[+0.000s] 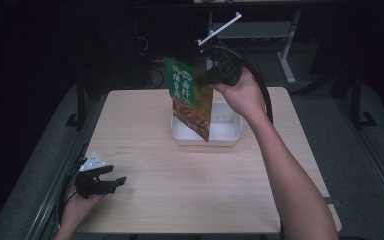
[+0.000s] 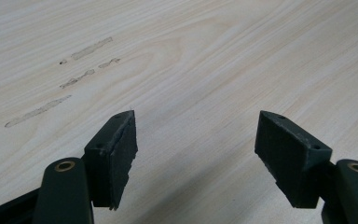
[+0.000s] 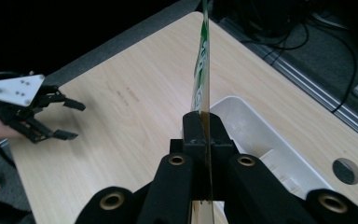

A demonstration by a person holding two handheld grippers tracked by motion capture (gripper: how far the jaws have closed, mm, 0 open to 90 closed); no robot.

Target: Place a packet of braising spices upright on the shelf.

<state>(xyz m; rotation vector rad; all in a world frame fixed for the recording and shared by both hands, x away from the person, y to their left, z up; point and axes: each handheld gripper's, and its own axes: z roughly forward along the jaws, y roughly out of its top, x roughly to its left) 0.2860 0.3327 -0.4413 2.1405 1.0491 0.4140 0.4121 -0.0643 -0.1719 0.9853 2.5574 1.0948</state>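
My right tongs (image 1: pixel 207 77) pinching green food pouch (image 1: pixel 190 97) by its edge, pouch hanging over white tray (image 1: pixel 230 135), my left tongs (image 1: pixel 112 182) spread, well apart from tray, low over worktop (image 1: pixel 180 180)

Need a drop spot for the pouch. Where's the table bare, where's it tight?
Bare wood spans the table between the left tool, at the near left corner, and the white tray. The left edge and near right side are free too. It is tight only at the tray, where the right tool holds the pouch.
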